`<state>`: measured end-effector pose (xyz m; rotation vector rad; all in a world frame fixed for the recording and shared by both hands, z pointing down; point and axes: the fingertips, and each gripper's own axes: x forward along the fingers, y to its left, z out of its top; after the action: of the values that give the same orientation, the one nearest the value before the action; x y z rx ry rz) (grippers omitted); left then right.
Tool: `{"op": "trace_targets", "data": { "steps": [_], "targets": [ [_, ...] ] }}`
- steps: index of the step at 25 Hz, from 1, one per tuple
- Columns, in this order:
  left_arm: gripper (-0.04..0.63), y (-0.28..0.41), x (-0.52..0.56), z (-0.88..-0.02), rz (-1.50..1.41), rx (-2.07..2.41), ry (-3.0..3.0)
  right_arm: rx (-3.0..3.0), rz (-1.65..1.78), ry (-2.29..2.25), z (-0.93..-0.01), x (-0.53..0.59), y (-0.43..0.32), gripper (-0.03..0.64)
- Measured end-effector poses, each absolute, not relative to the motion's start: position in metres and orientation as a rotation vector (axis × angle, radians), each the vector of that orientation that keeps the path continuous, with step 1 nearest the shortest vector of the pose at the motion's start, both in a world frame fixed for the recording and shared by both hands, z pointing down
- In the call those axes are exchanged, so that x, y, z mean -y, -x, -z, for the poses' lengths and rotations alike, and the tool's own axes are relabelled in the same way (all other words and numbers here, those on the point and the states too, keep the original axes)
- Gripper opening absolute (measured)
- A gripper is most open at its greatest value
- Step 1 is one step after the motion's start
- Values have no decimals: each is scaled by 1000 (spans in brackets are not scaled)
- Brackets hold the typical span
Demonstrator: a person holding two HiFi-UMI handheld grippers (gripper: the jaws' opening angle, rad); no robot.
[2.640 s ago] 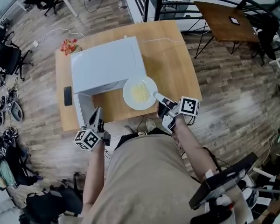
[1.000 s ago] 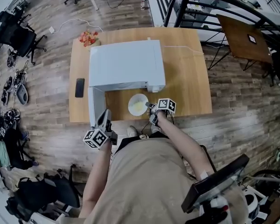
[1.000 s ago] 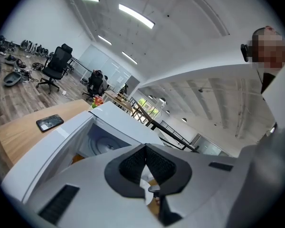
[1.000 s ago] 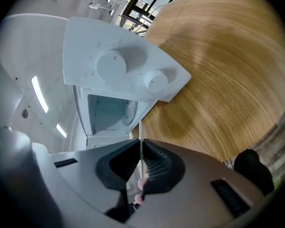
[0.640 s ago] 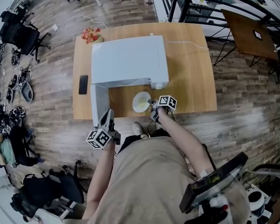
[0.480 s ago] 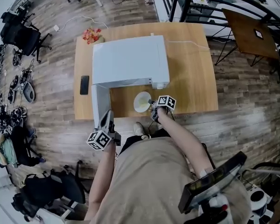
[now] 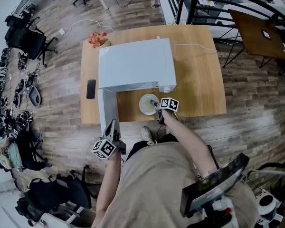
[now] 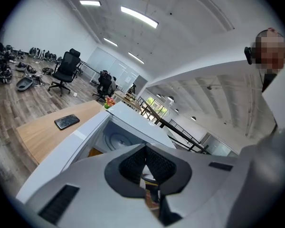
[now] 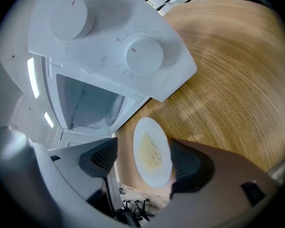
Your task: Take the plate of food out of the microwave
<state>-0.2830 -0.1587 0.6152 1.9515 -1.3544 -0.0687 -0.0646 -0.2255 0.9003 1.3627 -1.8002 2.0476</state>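
The white plate of yellow food [image 7: 148,104] lies on the wooden table [image 7: 199,70] just in front of the white microwave [image 7: 135,63], whose door [image 7: 107,112] hangs open to the left. My right gripper [image 7: 157,105] is at the plate's near right rim. In the right gripper view the plate [image 9: 152,151] sits between the jaws of the right gripper [image 9: 142,160], which are opening; the left pad stands clear of it. The microwave's cavity [image 9: 90,103] is empty. My left gripper [image 7: 112,129] hovers off the table's front edge by the door's end, shut on nothing [image 8: 145,165].
A black phone [image 7: 91,89] lies on the table left of the microwave and a bunch of red flowers [image 7: 98,39] at the far left corner. Office chairs [image 7: 26,34] stand left, a second wooden table [image 7: 256,32] and a black railing at the right.
The plate, held up nearer the camera by the right gripper at first, has come down onto the table in front of the microwave. The left gripper has stayed by the door.
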Motion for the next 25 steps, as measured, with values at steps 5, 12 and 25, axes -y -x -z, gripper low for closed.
{"op": "trace_targets", "data": {
  "steps": [5,12,25],
  "targets": [
    [2,277,158,-619,55,1331,-1958,1871,-1977,-1401,-895,231,65,459],
    [2,256,168,-611,60,1277,-2005,2103,-1838,-1284,-838,213,58,463],
    [2,191,195,-592,78,1149,-2095,2709,-1275,-1284,-598,199,-47,293]
  ]
}}
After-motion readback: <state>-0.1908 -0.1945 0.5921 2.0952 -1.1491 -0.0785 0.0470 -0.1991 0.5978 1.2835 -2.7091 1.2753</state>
